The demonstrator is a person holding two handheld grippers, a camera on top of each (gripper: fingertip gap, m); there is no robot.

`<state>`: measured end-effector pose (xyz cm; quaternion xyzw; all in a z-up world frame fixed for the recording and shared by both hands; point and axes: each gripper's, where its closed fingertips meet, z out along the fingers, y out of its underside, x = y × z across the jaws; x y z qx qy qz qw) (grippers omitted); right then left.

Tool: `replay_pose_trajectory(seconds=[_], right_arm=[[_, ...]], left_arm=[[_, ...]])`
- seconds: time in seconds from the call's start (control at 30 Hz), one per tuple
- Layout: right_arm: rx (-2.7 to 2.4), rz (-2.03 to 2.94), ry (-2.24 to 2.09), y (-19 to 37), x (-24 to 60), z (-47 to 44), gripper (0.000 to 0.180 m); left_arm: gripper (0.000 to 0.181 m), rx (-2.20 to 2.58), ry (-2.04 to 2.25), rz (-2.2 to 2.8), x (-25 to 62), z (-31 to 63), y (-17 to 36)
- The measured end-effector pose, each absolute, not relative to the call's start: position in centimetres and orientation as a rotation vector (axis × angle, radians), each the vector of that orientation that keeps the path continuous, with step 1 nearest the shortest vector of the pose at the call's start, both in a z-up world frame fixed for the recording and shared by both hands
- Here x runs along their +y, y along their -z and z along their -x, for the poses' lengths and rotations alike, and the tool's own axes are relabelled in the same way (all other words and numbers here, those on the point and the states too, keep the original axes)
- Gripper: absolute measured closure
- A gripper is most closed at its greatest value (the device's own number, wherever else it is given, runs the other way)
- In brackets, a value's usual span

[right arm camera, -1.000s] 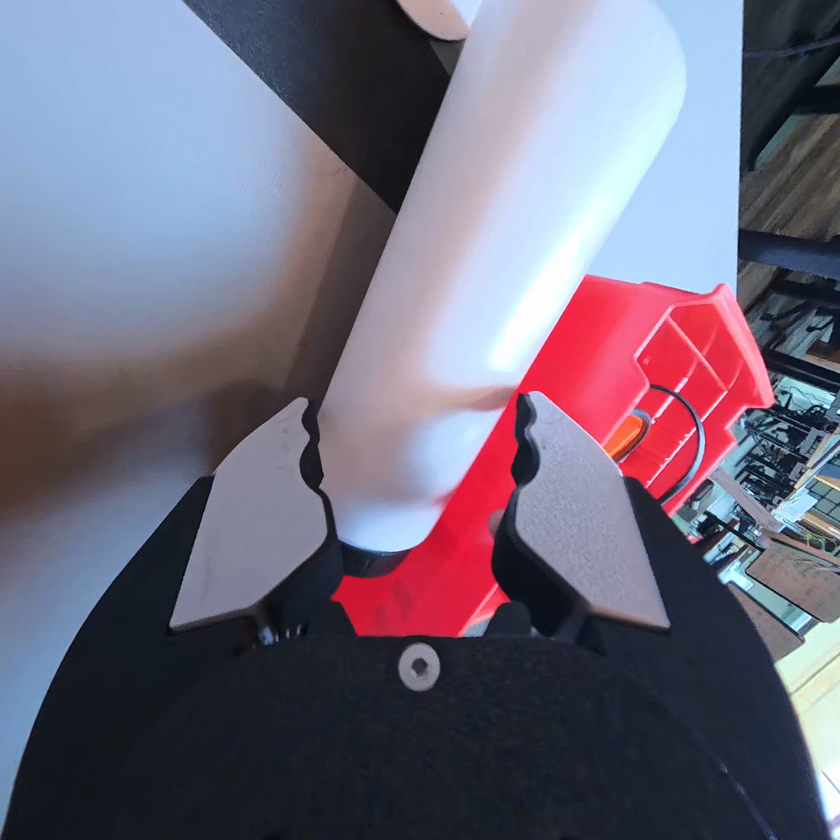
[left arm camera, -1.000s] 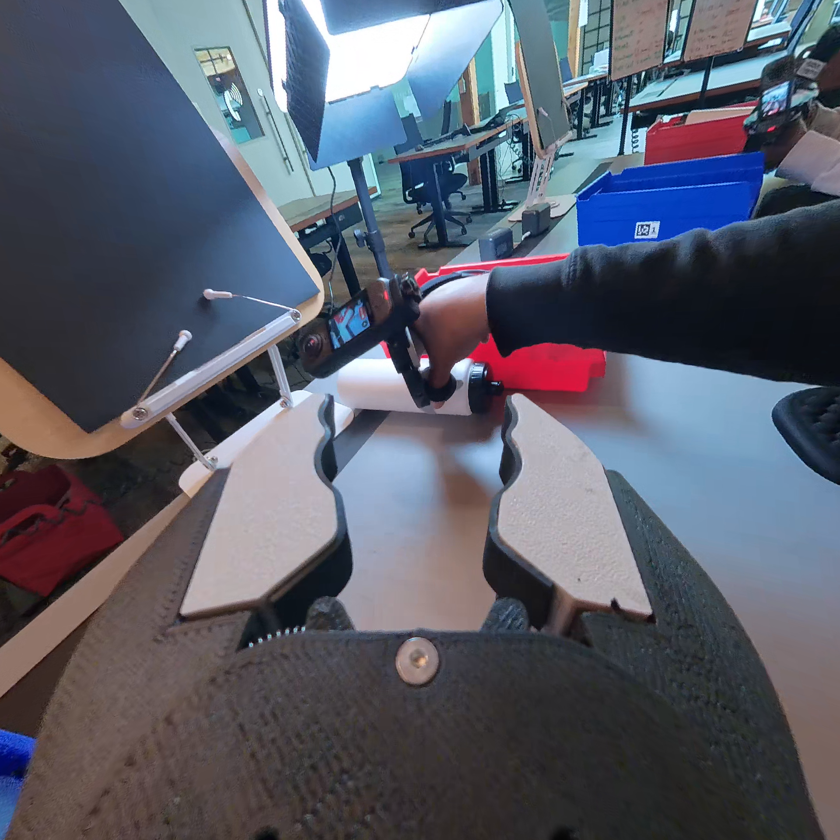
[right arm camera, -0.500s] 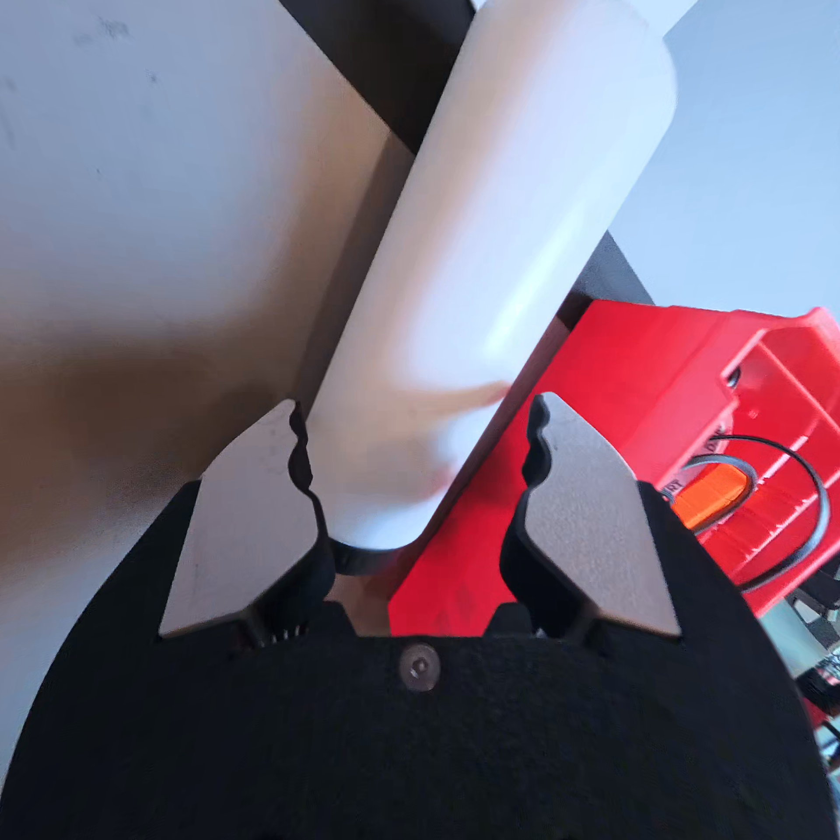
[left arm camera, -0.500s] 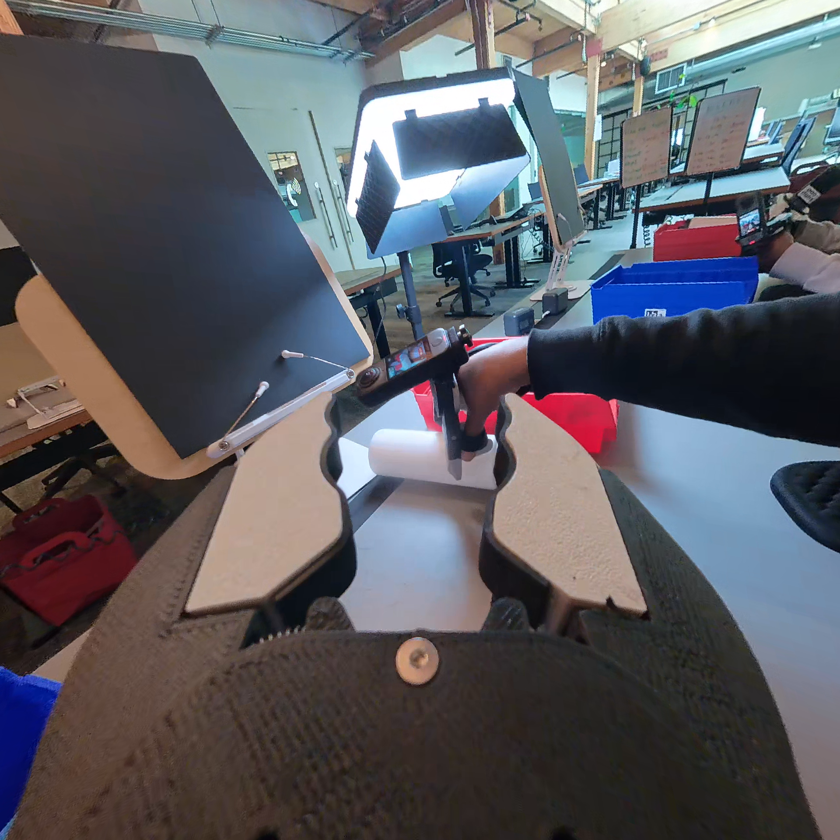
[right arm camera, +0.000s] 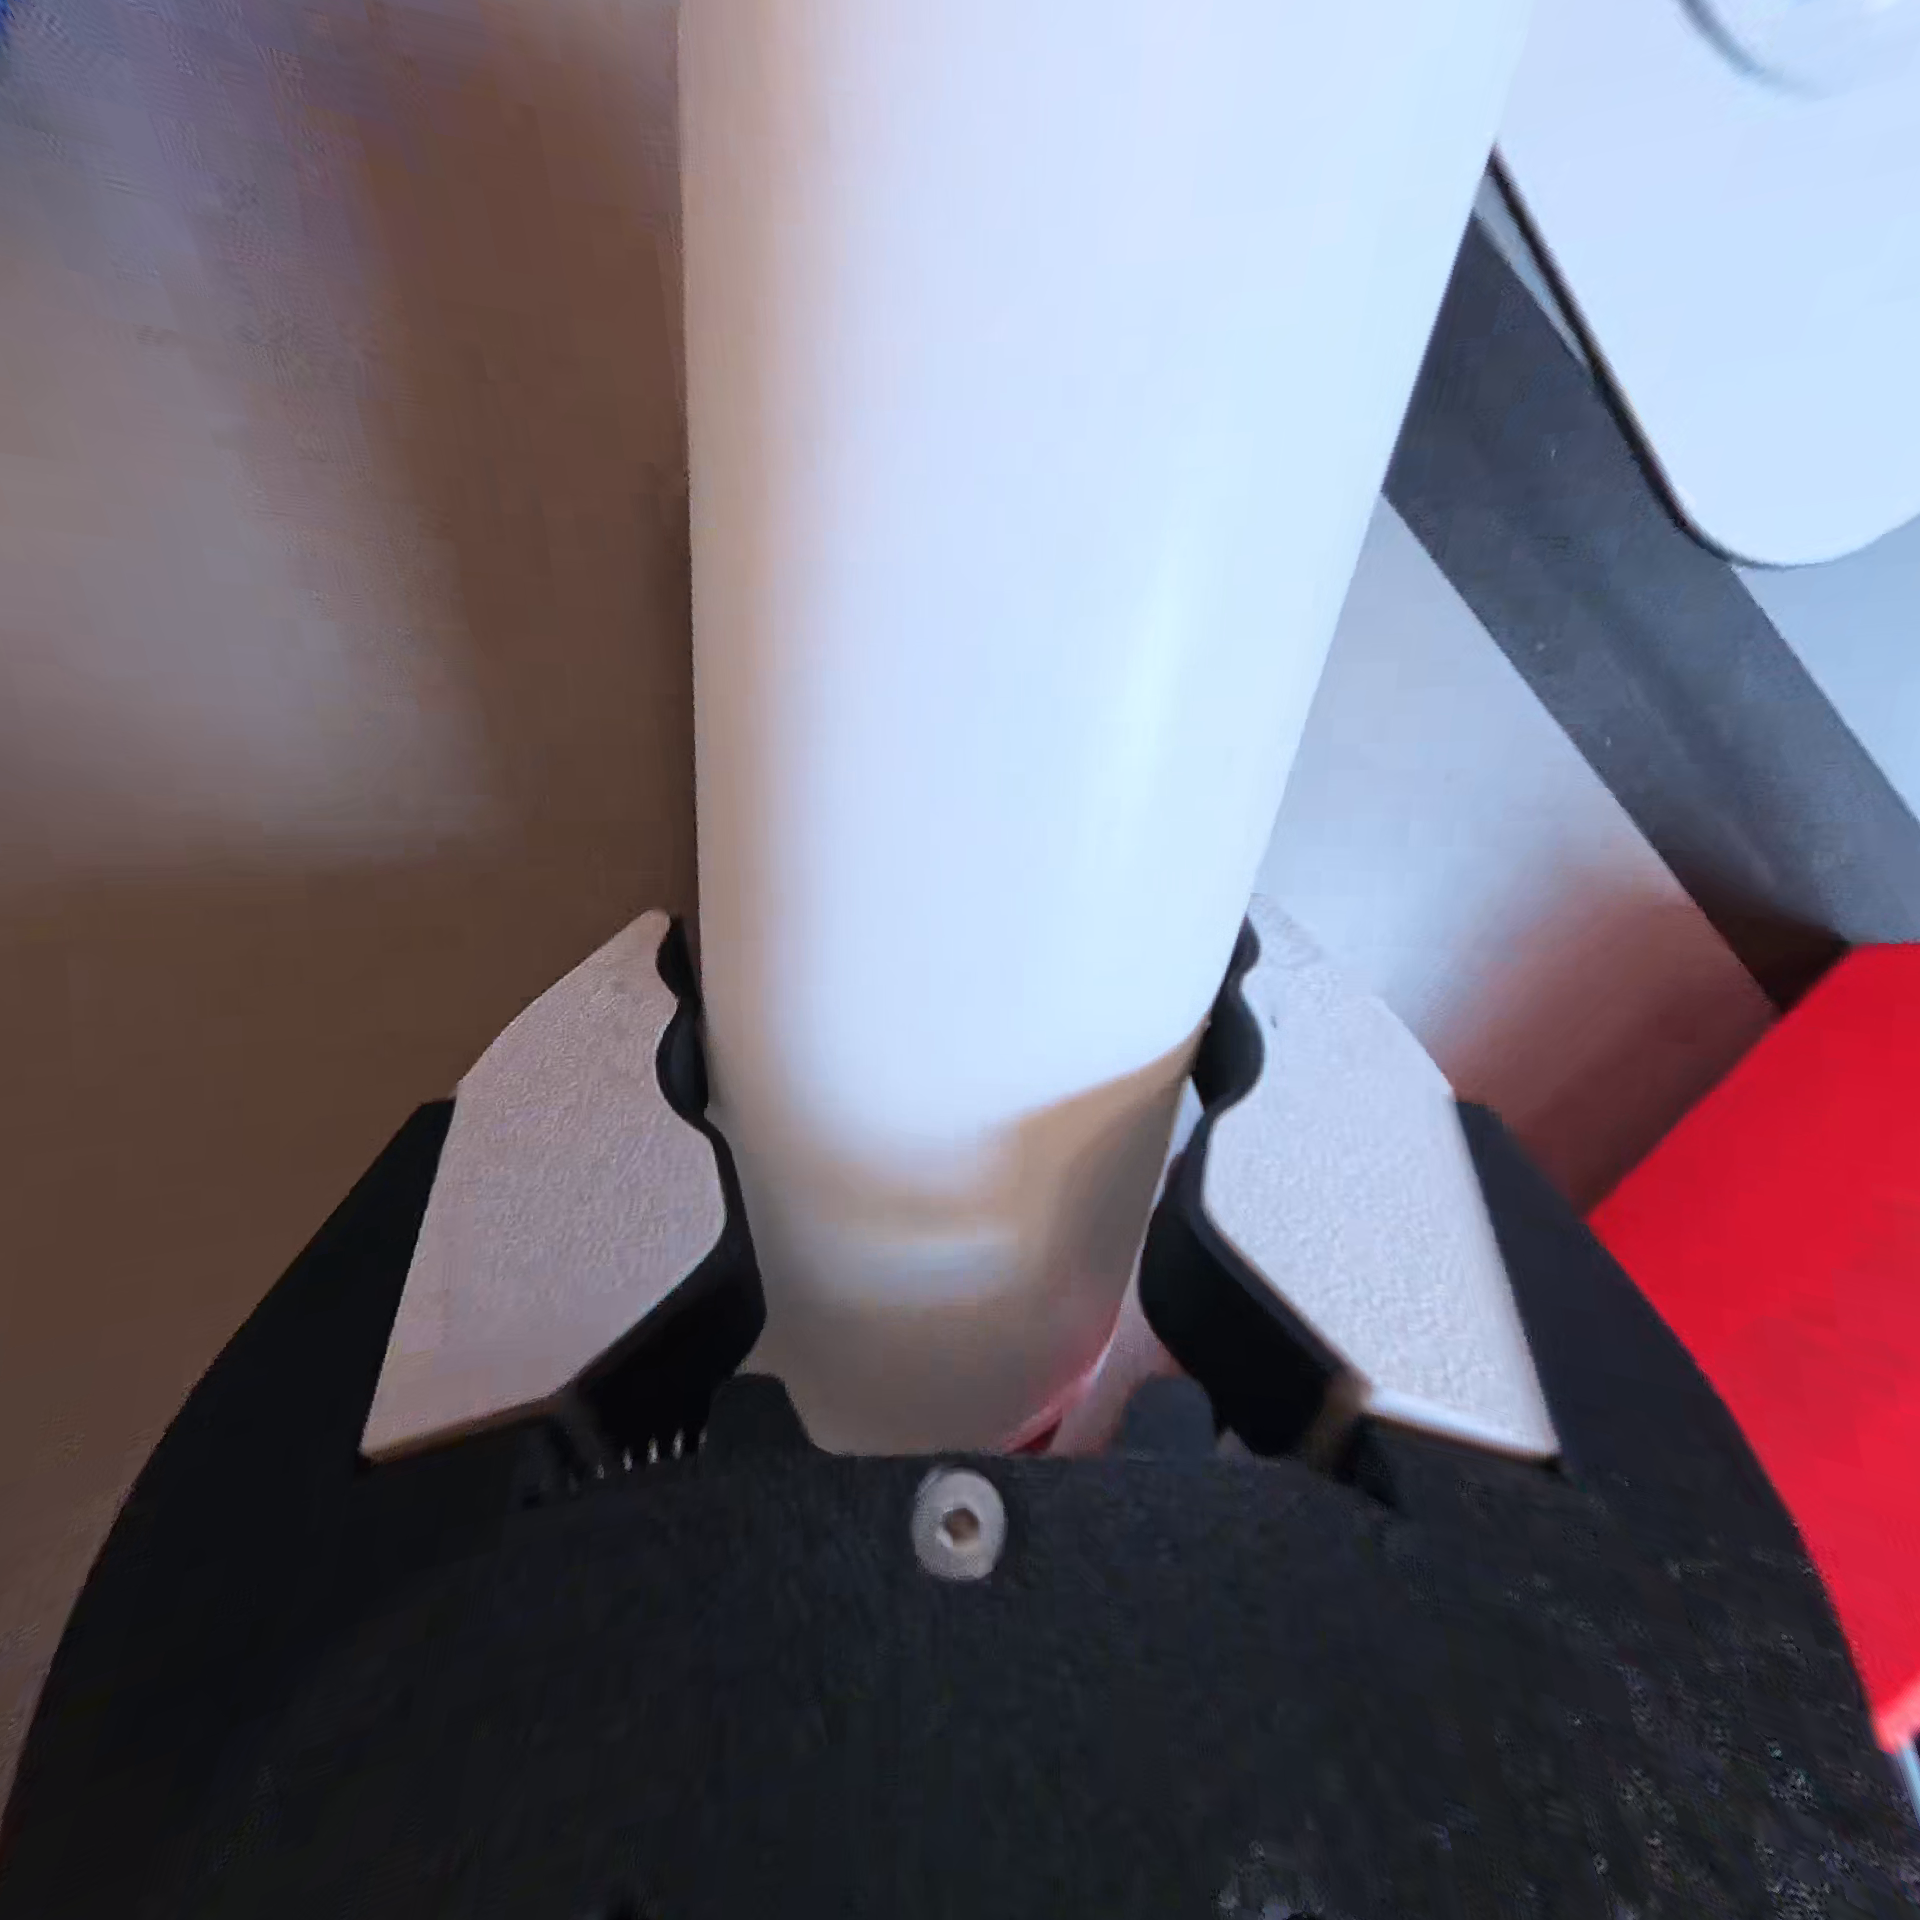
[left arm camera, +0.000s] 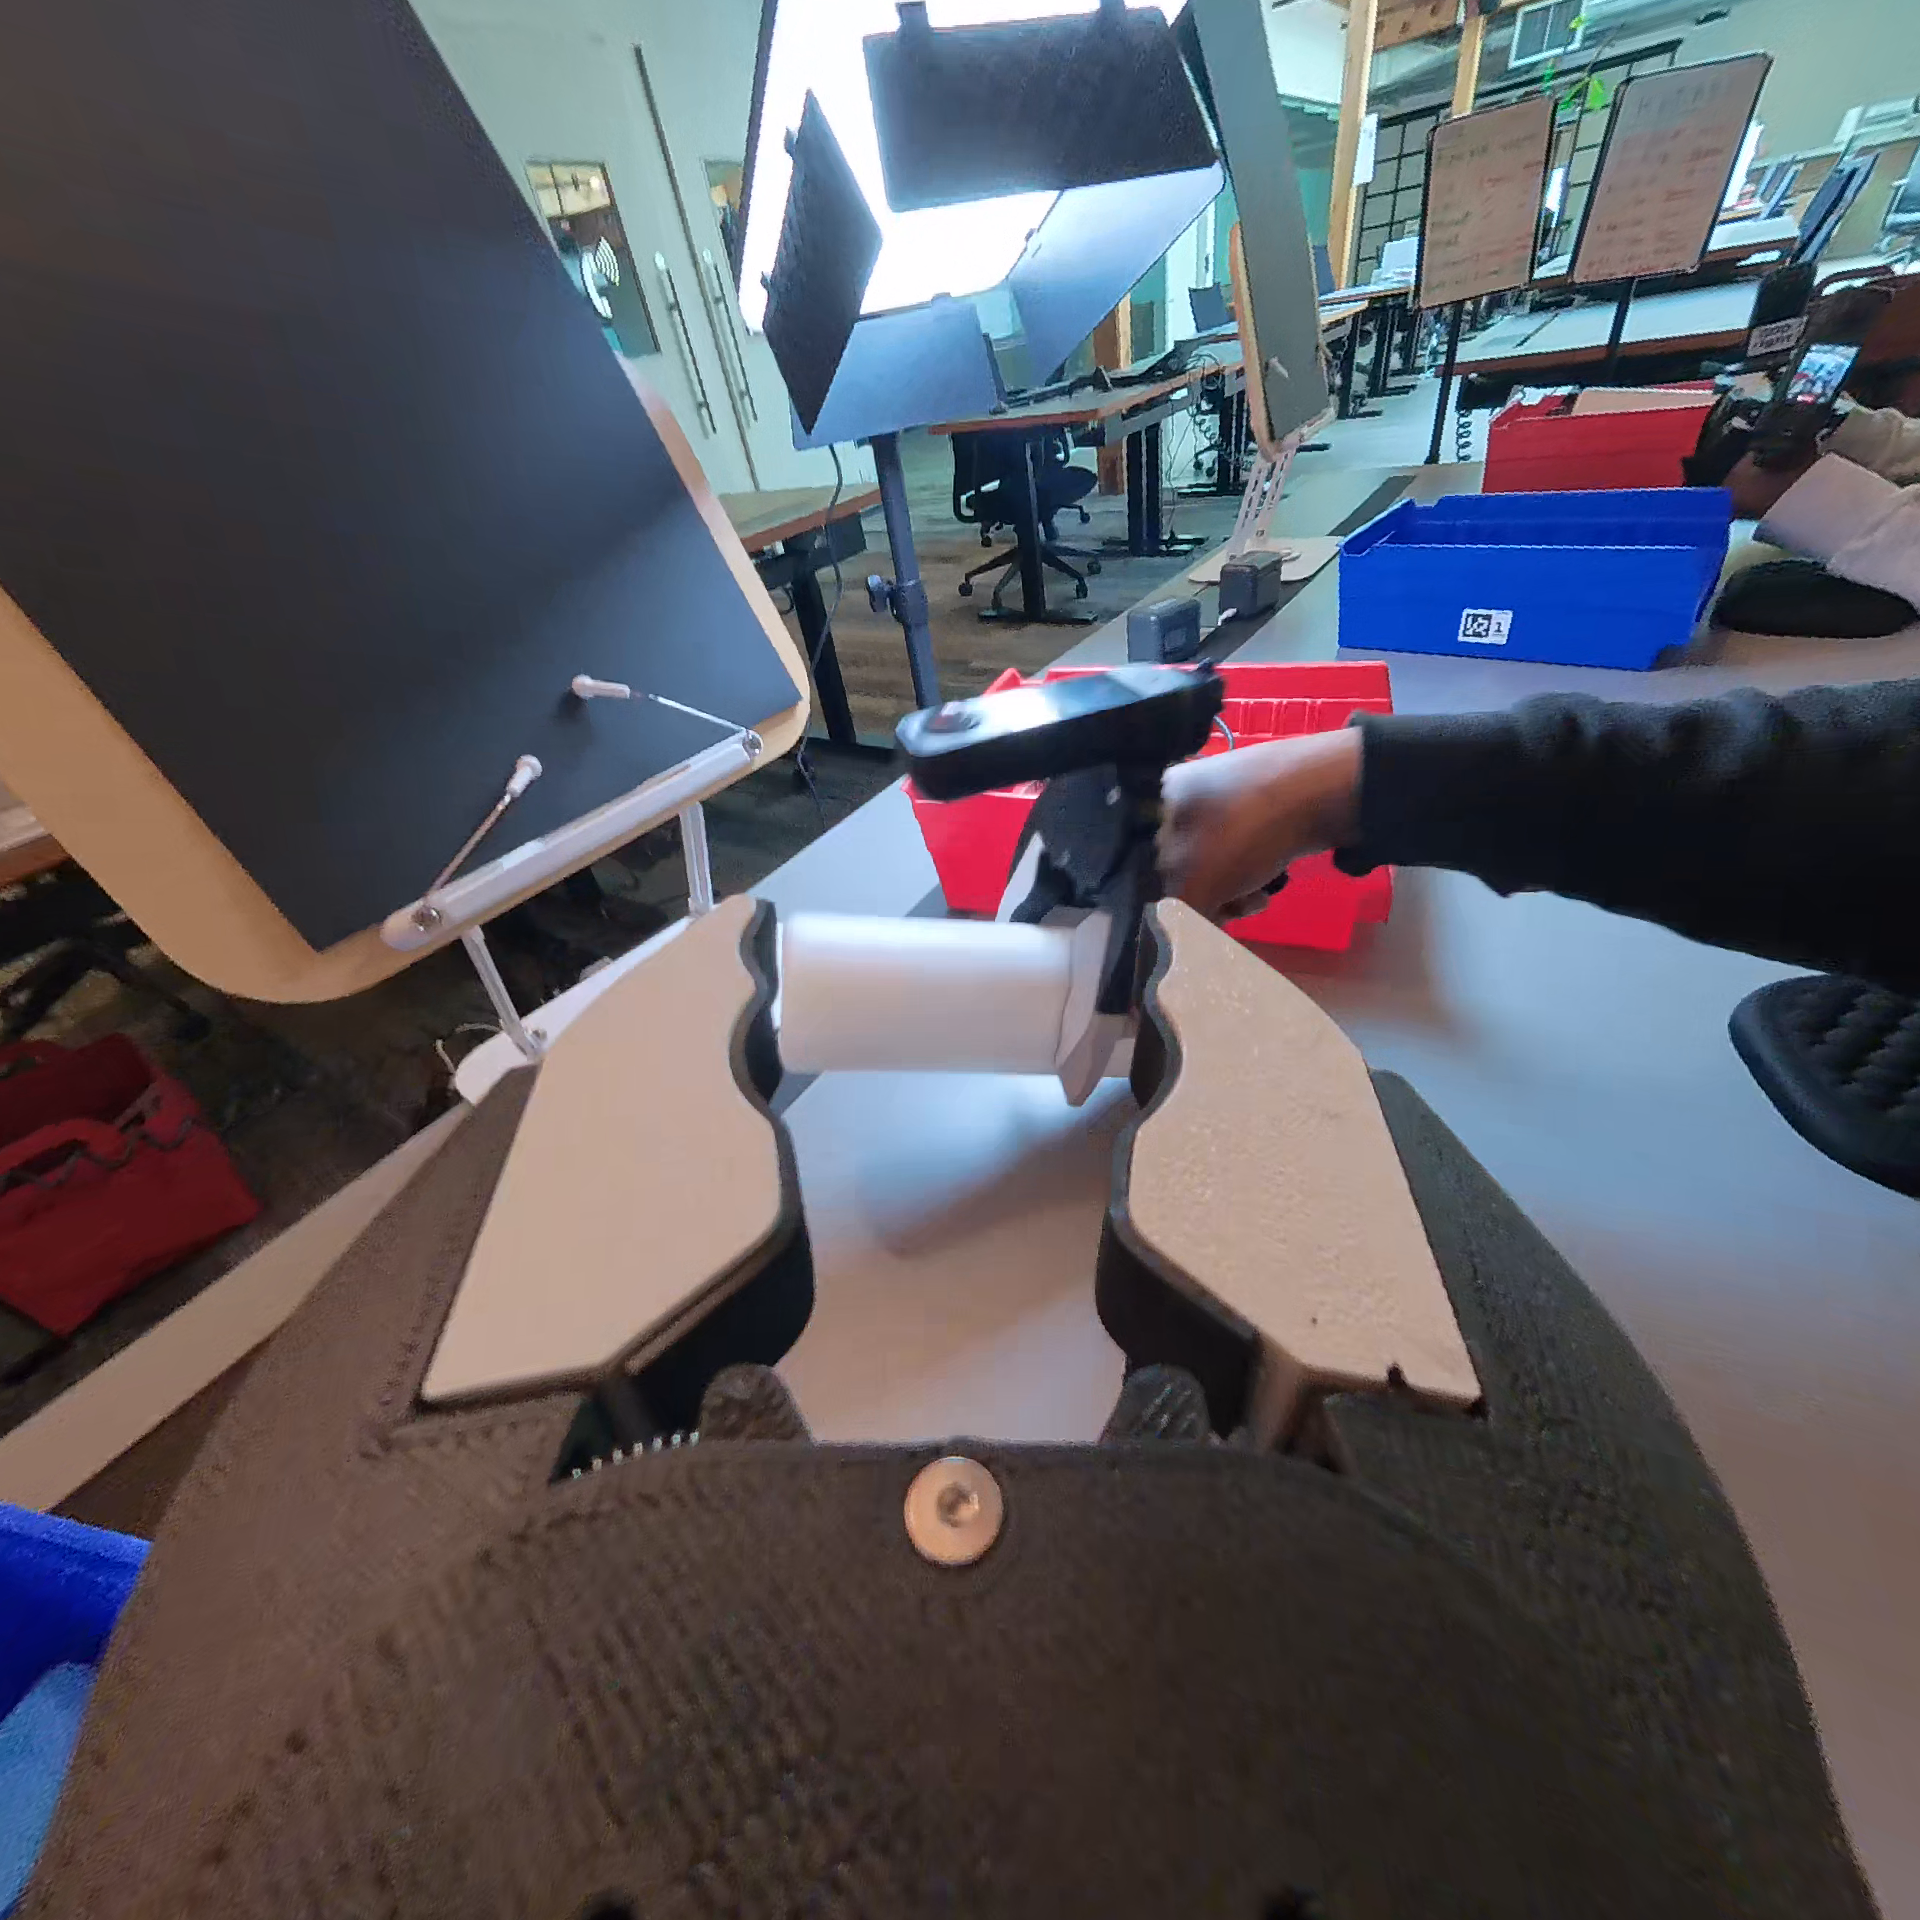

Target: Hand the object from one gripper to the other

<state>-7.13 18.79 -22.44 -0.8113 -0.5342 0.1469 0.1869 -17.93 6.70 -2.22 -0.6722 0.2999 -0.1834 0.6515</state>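
So the big change over the last second: the right gripper's jaws were loose around the white bottle (right arm camera: pixel 987 623), with a clear gap on one side, and now both jaws are pressed against its body near the neck end. In the left wrist view the bottle has also come up off the grey table (left arm camera: pixel 1558 1195). It hangs level in the air with its shadow on the tabletop below it. I'd say the pickup is done and the actual handover is next.

Going left to right, using the bottle as the landmark:

- Left of it, and nearer the camera, is the left gripper (left arm camera: pixel 956 966). Its jaws are spread wide with nothing between them. The bottle's free end sits just beyond its left fingertip, but I can't tell from this angle whether they touch.
- On the bottle's right end is the right gripper (left arm camera: pixel 1091 997), clamped on it, with the person's hand (left arm camera: pixel 1236 831) behind.
- Behind and to the right of the bottle is the red bin (left arm camera: pixel 1299 904).

The left gripper is lined up broadside to the bottle, so closing on the free half looks like the next step.
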Motion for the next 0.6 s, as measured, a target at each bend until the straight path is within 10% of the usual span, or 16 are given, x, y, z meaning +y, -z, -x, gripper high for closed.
replay_pose_trajectory(seconds=[0.6], right_arm=[[-1.613,1.508,-0.729,5.4,2.5,8.8,0.085]], left_arm=[[0.091,0.621,1.289,1.247,2.5,8.6,0.3]])
